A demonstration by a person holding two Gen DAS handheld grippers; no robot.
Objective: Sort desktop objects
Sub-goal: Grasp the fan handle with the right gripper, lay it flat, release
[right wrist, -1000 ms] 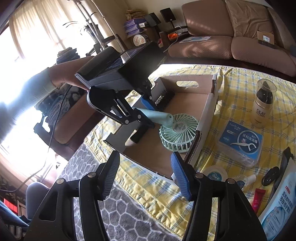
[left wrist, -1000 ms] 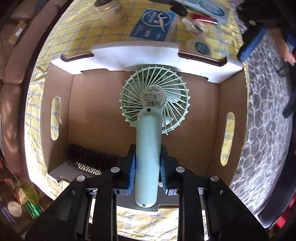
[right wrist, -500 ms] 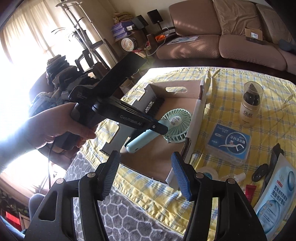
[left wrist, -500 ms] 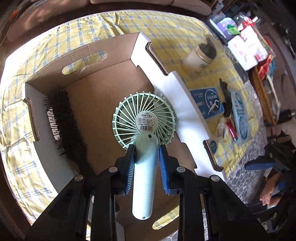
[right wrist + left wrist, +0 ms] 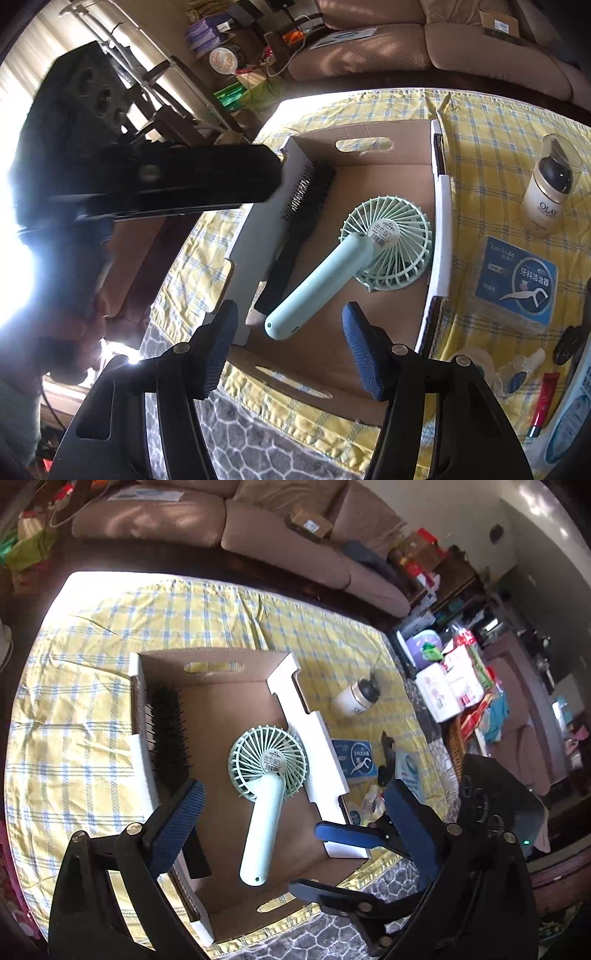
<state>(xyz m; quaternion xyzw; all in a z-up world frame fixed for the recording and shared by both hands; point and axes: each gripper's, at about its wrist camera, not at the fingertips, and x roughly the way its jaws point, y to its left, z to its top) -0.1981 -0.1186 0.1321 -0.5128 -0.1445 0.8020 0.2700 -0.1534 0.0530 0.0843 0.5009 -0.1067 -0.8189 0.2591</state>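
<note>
Inside the cardboard box (image 5: 236, 686), on its floor, lies the mint handheld fan (image 5: 264, 782): grille head toward 12 o'clock, handle running to 6 o'clock in the left wrist view. A black hairbrush (image 5: 168, 734) lies along the box wall at 9 o'clock of the fan, apart from it.

Left gripper (image 5: 291, 812) hangs above the box, jaws spread wide, nothing between them. Right gripper (image 5: 290, 347) hovers at the near box edge, jaws likewise spread and empty.

Handling, as judged: fan looks light, hard plastic, smooth and rather slippery on the handle. Thin grille ribs probably flex or snap, so the cylindrical handle, about mid-length, is the place to pinch. Top-heavy toward the head; may swing if held near the tail.

Change from half a second ago: left jaws were then clamped on the fan handle, fan held over the box. Now the fan is released and at rest, and the left gripper has pulled back and up, showing more of the yellow-checked counter (image 5: 92, 716).

Still outside at 3 o'clock: Olay bottle (image 5: 548, 190), blue floss-pick box (image 5: 517, 280).
</note>
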